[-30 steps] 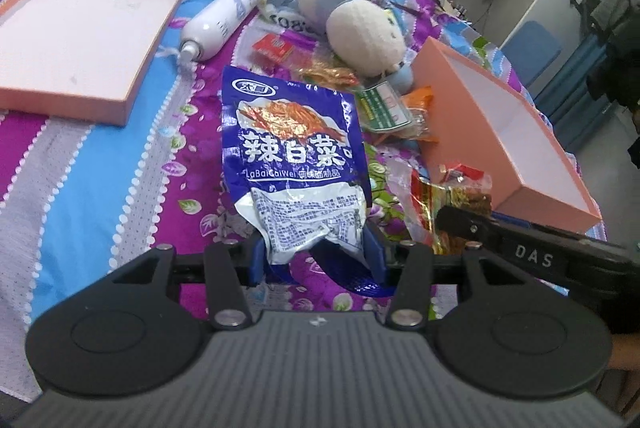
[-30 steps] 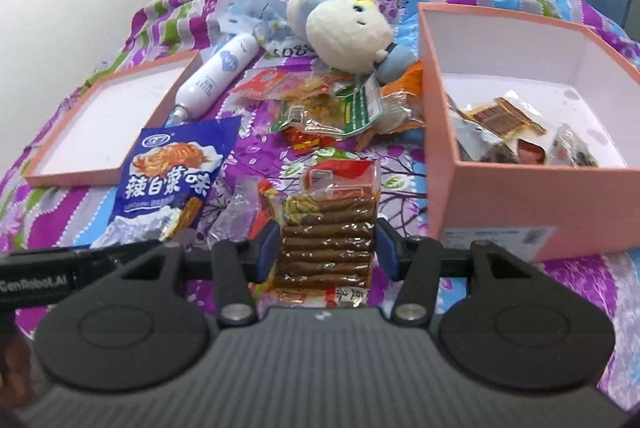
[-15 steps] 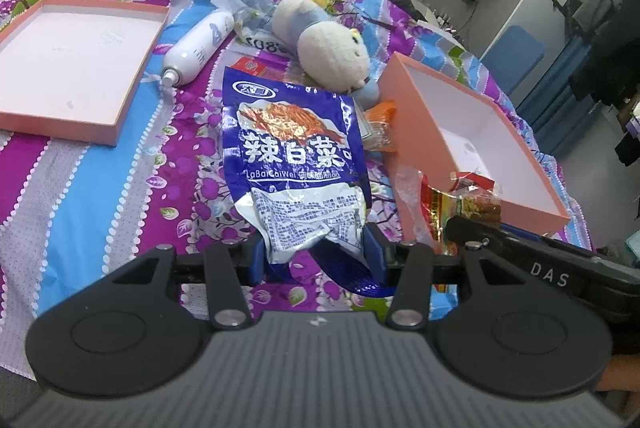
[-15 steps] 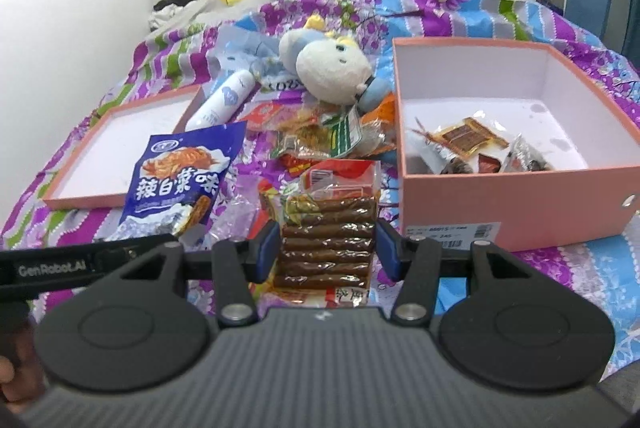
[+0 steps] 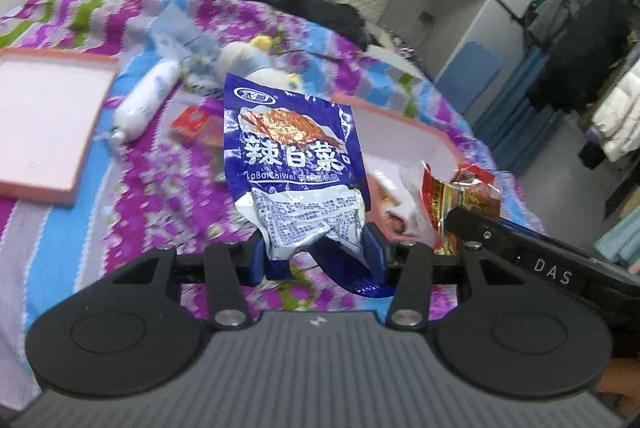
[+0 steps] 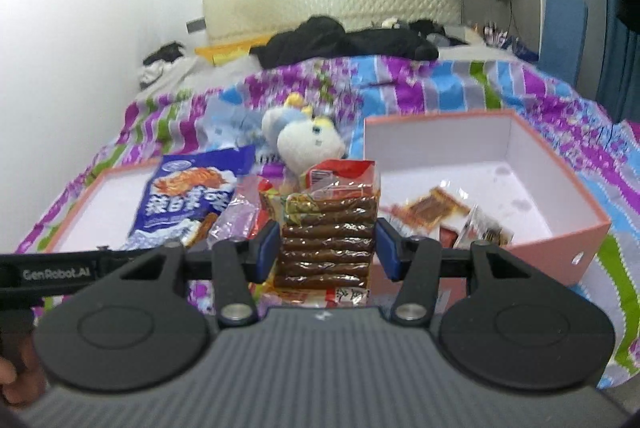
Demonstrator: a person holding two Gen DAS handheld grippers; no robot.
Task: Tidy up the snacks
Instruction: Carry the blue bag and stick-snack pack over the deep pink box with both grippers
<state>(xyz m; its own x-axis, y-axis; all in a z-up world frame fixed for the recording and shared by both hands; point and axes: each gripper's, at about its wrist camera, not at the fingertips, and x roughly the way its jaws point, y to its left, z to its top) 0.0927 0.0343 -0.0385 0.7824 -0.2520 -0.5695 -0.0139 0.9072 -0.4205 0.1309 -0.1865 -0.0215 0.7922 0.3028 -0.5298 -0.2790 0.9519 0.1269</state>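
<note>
Blue snack bag (image 5: pixel 294 164) and brown stick pack (image 6: pixel 326 240) now lifted above the bedspread (image 5: pixel 132 196).

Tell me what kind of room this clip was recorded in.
Most likely a bedroom. The snacks lie on a bed with a striped floral bedspread and a quilted headboard; a plush toy sits among them, and clothes hang on a rack at the side.

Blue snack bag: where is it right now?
The blue snack bag is clamped in the left gripper, lifted above the bedspread, left of the pink box.
</note>
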